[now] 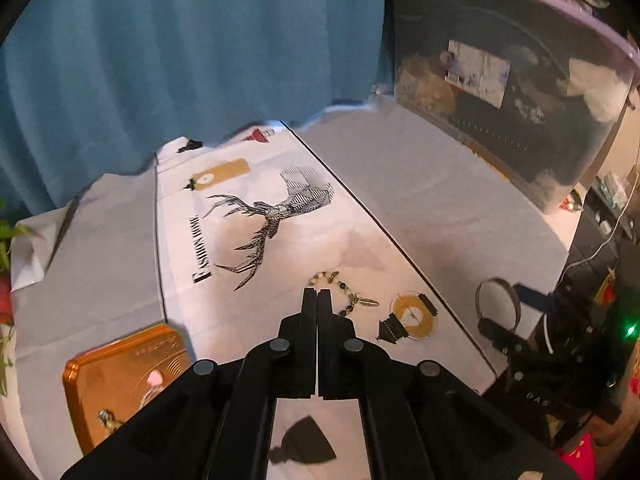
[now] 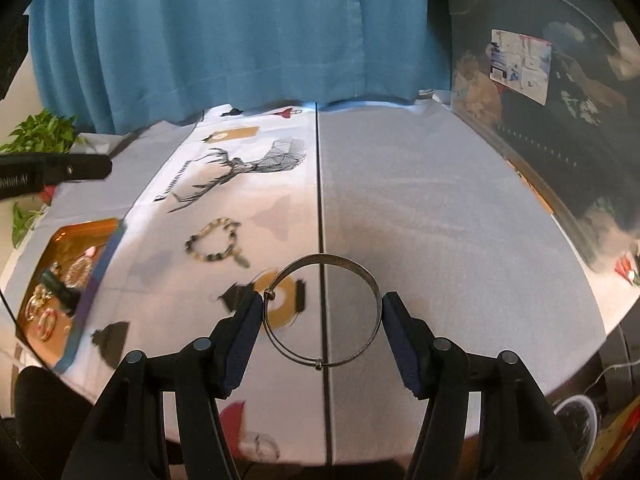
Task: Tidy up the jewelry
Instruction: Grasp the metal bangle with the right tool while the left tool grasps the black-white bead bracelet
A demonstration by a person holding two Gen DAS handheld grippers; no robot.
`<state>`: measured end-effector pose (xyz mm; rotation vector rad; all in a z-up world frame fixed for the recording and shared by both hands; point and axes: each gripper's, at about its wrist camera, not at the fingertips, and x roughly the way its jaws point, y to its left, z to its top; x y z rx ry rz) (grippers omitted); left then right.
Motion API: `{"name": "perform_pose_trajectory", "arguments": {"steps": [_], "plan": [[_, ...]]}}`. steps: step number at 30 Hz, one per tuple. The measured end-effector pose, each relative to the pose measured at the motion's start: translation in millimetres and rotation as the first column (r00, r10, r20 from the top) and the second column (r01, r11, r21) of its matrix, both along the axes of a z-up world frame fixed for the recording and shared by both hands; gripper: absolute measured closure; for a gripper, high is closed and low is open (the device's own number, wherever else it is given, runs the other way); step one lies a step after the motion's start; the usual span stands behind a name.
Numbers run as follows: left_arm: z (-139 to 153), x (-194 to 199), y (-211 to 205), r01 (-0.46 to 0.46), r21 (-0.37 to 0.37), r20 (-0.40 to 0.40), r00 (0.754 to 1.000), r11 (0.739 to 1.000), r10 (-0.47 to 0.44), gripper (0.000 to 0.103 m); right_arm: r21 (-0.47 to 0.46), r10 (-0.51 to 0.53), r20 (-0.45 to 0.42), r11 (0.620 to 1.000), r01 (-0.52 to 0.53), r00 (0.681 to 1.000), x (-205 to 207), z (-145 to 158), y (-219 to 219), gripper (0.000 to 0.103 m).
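My right gripper (image 2: 322, 312) is shut on a silver metal bangle (image 2: 348, 265), one pad on each side of the ring, held above the table. The bangle (image 1: 496, 282) and right gripper also show at the right of the left wrist view. A beaded bracelet (image 2: 216, 240) with a feather charm lies on the printed cloth; in the left wrist view the bracelet (image 1: 346, 288) lies just beyond my left gripper (image 1: 317, 294), which is shut and empty. An orange tin tray (image 1: 120, 376) at the left holds several jewelry pieces; the tray (image 2: 60, 248) also shows in the right wrist view.
A white cloth (image 1: 256, 240) with a deer print covers the table's left half, grey cloth (image 2: 440, 220) the right. A blue curtain (image 2: 240, 32) hangs behind. A large clear storage bin (image 1: 520, 80) stands at the right. A green plant (image 2: 40, 132) is at the far left.
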<state>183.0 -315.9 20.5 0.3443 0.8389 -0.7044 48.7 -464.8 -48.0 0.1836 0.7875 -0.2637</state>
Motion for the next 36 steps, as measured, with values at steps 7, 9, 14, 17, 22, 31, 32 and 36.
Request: {"name": "perform_pose_trajectory", "arguments": {"steps": [7,9,14,17,22,31,32,36], "plan": [[24.7,-19.4,28.5,-0.038,-0.039,0.011,0.999,0.999,0.038,0.103,0.015,0.004,0.017,1.0,-0.004,1.0,-31.0,8.9,13.7,0.041],[24.6,-19.2,32.0,-0.048,-0.046,0.005,0.999,0.998,0.048,0.103,0.011,0.001,0.019,1.0,-0.002,1.0,-36.5,10.5,15.5,0.041],[-6.8,0.7,24.9,-0.079,-0.029,-0.073,0.994,0.996,0.077,0.102,0.015,-0.008,0.013,1.0,0.007,1.0,-35.0,4.6,8.5,0.041],[-33.0,11.7,10.9,-0.078,0.007,-0.117,0.99,0.997,0.078,0.102,0.026,-0.022,-0.008,0.999,0.022,1.0,-25.1,-5.4,-5.3,0.041],[-83.3,44.1,-24.7,-0.08,0.089,-0.168,0.981,0.993,0.094,0.05,0.041,-0.031,-0.031,0.999,0.032,0.999,-4.8,-24.5,-29.5,0.041],[-145.7,85.5,-62.4,-0.045,0.19,-0.229,0.969,0.981,0.088,0.051,0.037,-0.04,-0.06,0.998,0.043,0.997,37.3,-52.9,-62.4,0.041],[-145.9,83.1,-63.8,-0.039,0.185,-0.203,0.976,0.982,0.077,0.051,0.035,-0.043,-0.065,0.998,0.045,0.997,40.1,-54.8,-64.7,0.041],[-143.5,73.0,-69.3,0.001,0.173,-0.186,0.982,0.985,0.031,0.095,0.007,-0.04,-0.085,0.999,0.041,0.996,47.7,-68.2,-66.3,0.04]]}}
